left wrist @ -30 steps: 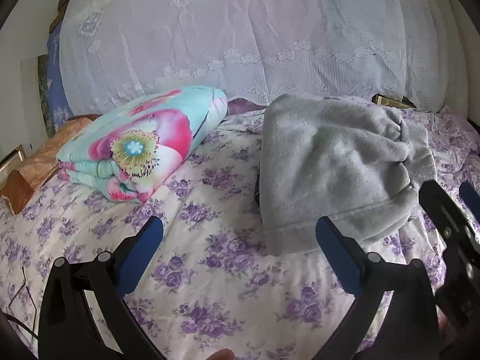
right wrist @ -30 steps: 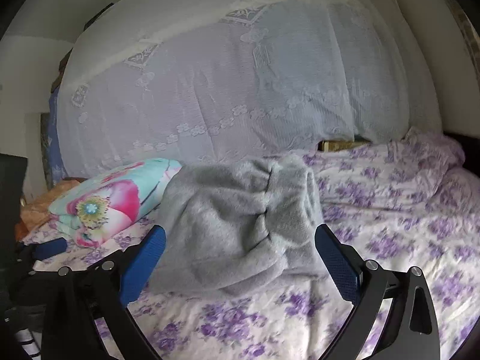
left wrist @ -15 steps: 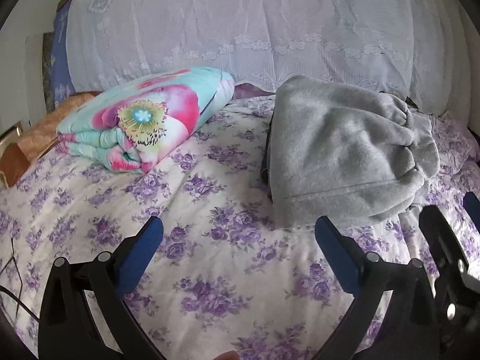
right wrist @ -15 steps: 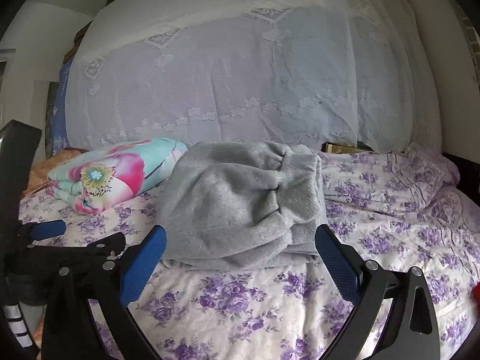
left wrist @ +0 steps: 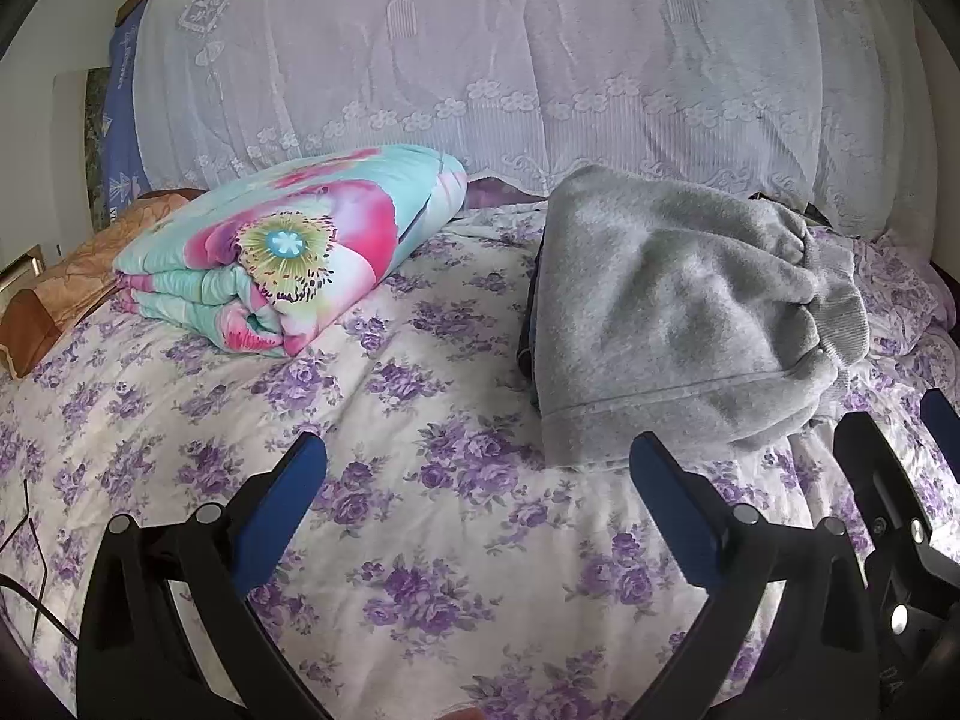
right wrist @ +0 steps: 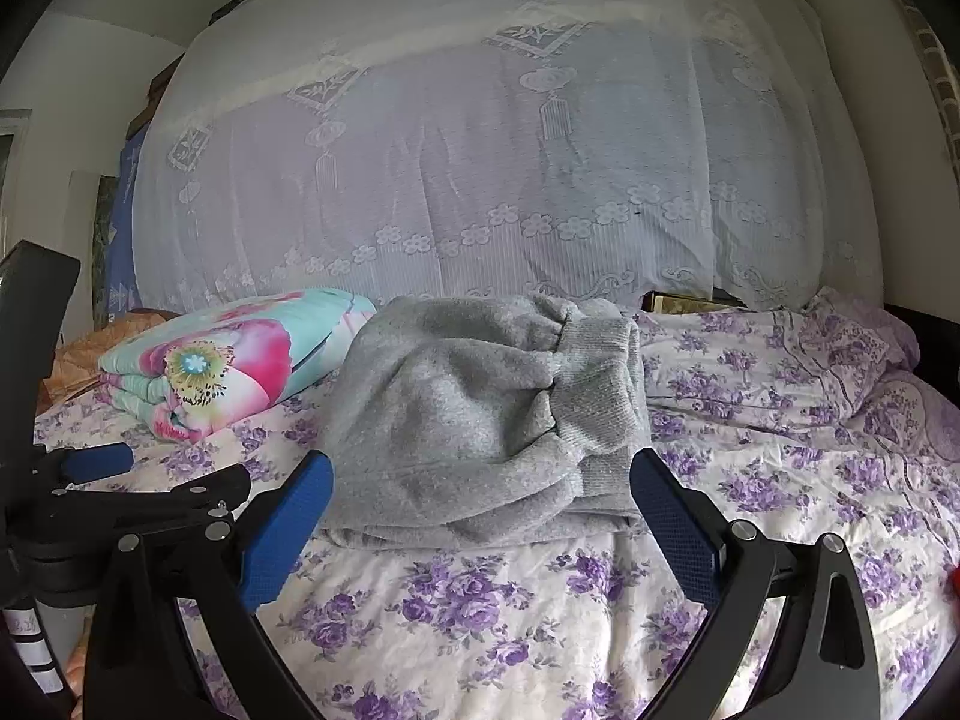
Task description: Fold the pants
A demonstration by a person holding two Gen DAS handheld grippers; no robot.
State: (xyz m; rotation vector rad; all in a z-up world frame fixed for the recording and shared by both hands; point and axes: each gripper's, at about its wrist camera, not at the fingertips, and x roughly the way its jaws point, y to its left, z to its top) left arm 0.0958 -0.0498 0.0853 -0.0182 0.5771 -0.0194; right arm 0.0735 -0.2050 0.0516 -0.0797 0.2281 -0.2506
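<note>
The grey fleece pants (left wrist: 672, 312) lie folded in a thick bundle on the purple-flowered bed sheet (left wrist: 420, 480), ribbed cuffs to the right. They also show in the right wrist view (right wrist: 480, 420). My left gripper (left wrist: 477, 480) is open and empty, a short way in front of the bundle's left corner. My right gripper (right wrist: 480, 498) is open and empty, just in front of the bundle's near edge. The right gripper's fingers (left wrist: 870, 468) show at the right edge of the left wrist view.
A folded floral quilt (left wrist: 300, 246) lies at the back left of the bed. A white lace curtain (left wrist: 510, 60) hangs behind. Brown fabric and wood (left wrist: 54, 288) sit at the far left. The sheet (right wrist: 810, 420) is rumpled at the right.
Both grippers have drawn back and up from the folded pants, which now lie farther from the fingers. Both stayed open and empty. The pants have not moved.
</note>
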